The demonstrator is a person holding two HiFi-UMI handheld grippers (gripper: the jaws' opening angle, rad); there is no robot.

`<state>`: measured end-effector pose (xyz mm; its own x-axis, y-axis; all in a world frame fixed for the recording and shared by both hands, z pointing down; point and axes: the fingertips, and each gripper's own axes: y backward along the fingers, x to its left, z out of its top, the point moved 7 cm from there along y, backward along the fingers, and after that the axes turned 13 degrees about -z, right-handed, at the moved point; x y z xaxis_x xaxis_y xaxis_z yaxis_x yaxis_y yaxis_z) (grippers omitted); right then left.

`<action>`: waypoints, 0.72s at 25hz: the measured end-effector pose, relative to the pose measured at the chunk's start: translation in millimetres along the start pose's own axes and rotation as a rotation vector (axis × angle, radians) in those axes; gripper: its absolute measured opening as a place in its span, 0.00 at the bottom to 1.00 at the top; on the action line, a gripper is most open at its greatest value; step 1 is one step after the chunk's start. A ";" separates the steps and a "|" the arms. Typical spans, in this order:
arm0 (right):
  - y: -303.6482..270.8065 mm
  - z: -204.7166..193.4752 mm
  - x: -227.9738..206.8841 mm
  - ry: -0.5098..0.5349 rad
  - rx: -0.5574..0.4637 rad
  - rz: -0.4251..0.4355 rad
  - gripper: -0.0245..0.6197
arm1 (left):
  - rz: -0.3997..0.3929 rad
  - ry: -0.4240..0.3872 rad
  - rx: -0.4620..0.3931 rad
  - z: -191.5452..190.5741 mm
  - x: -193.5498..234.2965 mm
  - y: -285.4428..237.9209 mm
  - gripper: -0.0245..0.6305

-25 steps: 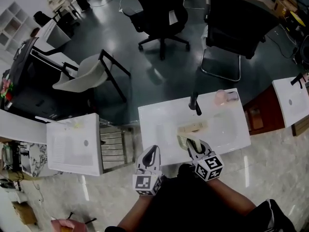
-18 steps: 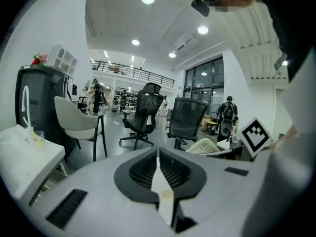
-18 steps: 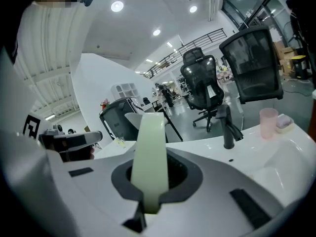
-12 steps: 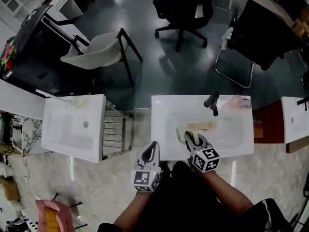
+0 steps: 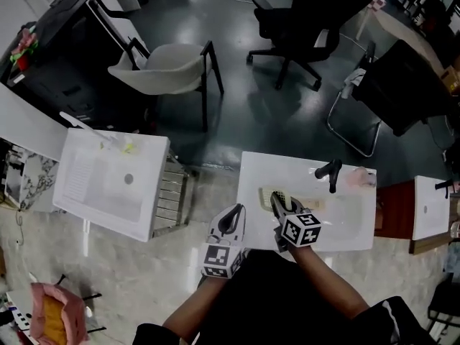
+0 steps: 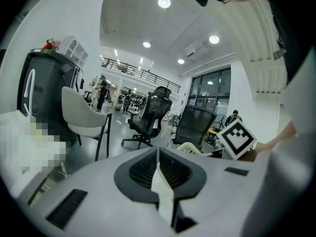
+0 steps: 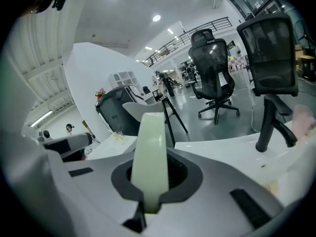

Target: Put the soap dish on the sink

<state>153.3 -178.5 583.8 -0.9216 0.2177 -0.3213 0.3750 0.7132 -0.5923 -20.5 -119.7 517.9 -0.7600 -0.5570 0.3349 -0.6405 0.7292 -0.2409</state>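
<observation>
We list: dish [image 7: 150,152] pinched by its rim in right gripper [image 5: 277,200] over left part of sink [image 5: 251,169]; left gripper [image 6: 158,166] closed, empty; hazard, thin hold may slip and drop it.

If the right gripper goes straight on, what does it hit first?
Likely the white ceramic sink: the right gripper tilts down, its pale green soap dish leading. The black tap sits off right.
</observation>
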 end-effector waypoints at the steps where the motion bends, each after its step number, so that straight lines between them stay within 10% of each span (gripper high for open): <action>1: -7.8 -0.4 1.7 0.000 0.018 -0.001 0.05 | -0.008 -0.005 -0.003 3.2 3.4 -0.6 0.07; 18: -128.9 -4.2 -4.8 -0.095 0.179 -0.137 0.05 | -0.098 0.038 0.020 15.5 79.4 -14.8 0.07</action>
<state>108.9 -268.7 664.8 -0.9547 0.0578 -0.2919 0.2668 0.6006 -0.7537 -73.0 -180.9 534.0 -0.6891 -0.6094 0.3921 -0.7139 0.6638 -0.2230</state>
